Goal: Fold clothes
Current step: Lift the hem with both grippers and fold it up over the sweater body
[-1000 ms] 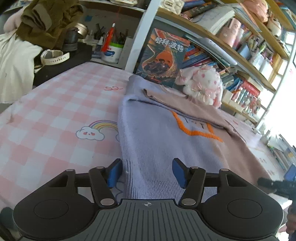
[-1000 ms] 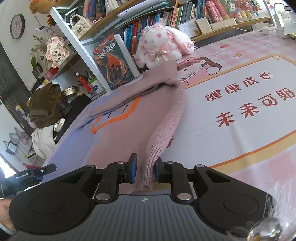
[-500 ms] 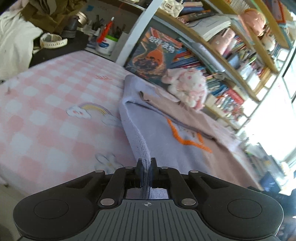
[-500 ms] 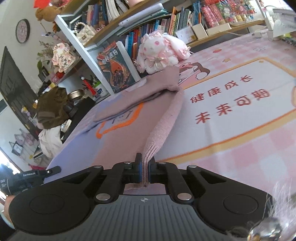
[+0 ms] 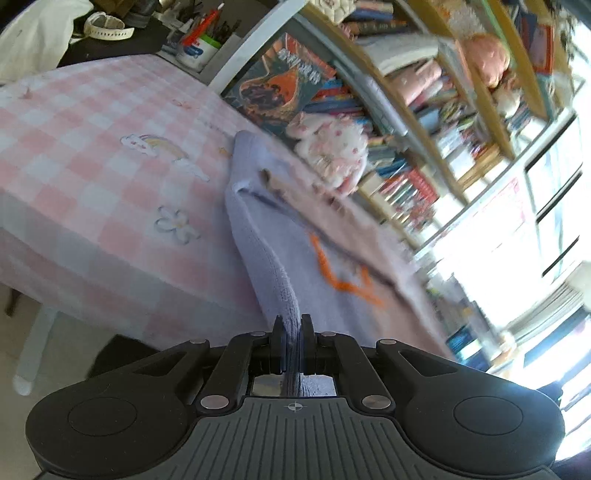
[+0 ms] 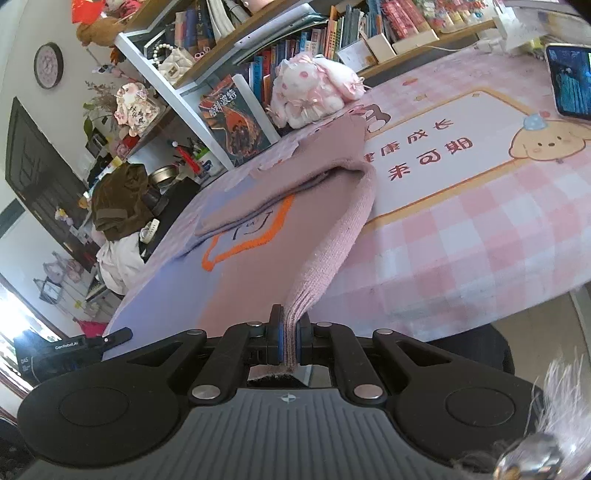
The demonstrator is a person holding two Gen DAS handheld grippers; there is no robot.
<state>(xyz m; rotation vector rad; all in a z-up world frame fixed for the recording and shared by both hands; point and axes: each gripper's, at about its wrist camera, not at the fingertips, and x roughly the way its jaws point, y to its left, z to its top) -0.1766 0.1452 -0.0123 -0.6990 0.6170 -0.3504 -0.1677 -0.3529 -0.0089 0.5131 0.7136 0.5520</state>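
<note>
Two hand-held grippers, both clamped tight on sweater hem. Left hand-held gripper (image 5: 291,332) pinches lilac corner of sweater (image 5: 269,258), fabric rising taut ahead from its fingers. Right hand-held gripper (image 6: 289,334) pinches pink ribbed edge, strip stretching forward to folded sleeve. Sweater (image 6: 258,266) body lies flat just ahead on bench (image 6: 461,236), pink checked cloth. Beyond: plush rabbit (image 6: 310,88), standing book (image 6: 234,123), bookshelf (image 6: 295,33) along back.

A knit sweater (image 6: 258,266), lavender on one half and dusty pink on the other with an orange outline motif, lies on the checked table, sleeves folded across, both bottom corners lifted.
</note>
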